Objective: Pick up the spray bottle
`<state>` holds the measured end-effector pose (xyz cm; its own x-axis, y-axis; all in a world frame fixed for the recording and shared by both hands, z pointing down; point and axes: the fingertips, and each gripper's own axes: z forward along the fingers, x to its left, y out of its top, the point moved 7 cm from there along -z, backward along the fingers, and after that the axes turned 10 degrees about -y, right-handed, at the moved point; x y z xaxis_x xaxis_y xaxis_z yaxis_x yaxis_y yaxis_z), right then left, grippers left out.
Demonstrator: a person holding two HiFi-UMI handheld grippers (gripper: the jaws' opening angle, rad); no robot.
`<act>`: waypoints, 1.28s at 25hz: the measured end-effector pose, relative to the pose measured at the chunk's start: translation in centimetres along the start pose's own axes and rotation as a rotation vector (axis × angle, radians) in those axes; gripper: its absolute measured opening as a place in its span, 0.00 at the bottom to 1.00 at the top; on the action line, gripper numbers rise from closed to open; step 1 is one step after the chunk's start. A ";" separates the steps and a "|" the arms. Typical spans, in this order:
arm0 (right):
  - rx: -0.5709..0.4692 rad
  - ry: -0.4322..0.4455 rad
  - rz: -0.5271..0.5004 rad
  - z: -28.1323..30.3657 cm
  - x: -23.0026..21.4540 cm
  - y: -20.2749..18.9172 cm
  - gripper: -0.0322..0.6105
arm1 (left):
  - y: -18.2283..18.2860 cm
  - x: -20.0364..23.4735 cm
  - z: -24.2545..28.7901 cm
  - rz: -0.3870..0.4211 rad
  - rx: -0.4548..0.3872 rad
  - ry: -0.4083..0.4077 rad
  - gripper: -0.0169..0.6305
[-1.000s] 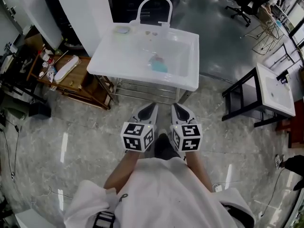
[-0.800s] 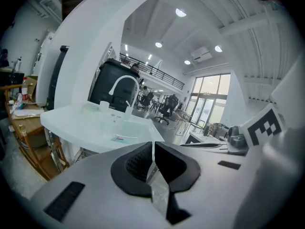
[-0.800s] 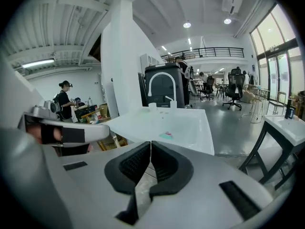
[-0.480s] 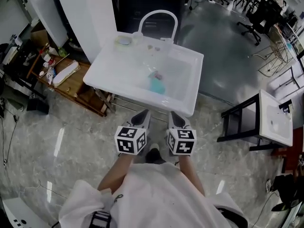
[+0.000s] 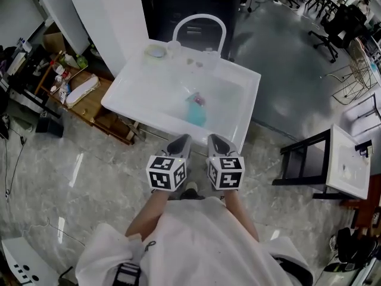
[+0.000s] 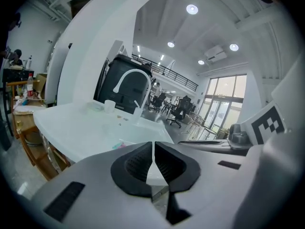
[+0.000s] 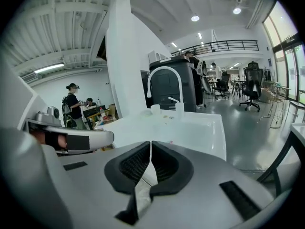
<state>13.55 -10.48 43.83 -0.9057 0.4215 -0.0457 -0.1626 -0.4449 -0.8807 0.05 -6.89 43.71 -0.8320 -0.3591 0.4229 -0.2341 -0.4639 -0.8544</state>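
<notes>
Sink (image 5: 136, 94) holds teal spray bottle (image 5: 196, 114), lying down.

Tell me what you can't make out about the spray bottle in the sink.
- Nozzle direction of the spray bottle: head view, too small, pale against the sink.
- Same bottle, gripper views: mostly behind left gripper and right gripper.
- Small bits near the faucet: head view, too small.

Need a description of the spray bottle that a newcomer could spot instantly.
Find the white sink with the arched faucet, standing on the marble floor. The spray bottle is inside its basin. It is the only teal item there, with a pinkish head; the cup and dish on the back rim are pale.
</notes>
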 end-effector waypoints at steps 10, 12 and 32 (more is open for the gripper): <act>-0.002 0.043 -0.025 2.8 -0.5 1.3 0.10 | 0.9 1.7 1.2 -0.014 -0.029 0.063 0.08; 0.002 0.051 -0.031 3.1 -0.4 1.2 0.10 | 0.9 2.4 0.9 -0.021 -0.031 0.086 0.08; 0.012 -0.002 -0.011 9.8 -0.6 3.9 0.10 | 4.5 9.2 5.1 -0.015 0.003 0.067 0.08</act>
<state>9.60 -20.18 45.05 -0.9047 0.4246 -0.0346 -0.1776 -0.4497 -0.8754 -6.14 -16.40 45.25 -0.8602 -0.2968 0.4146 -0.2458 -0.4710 -0.8472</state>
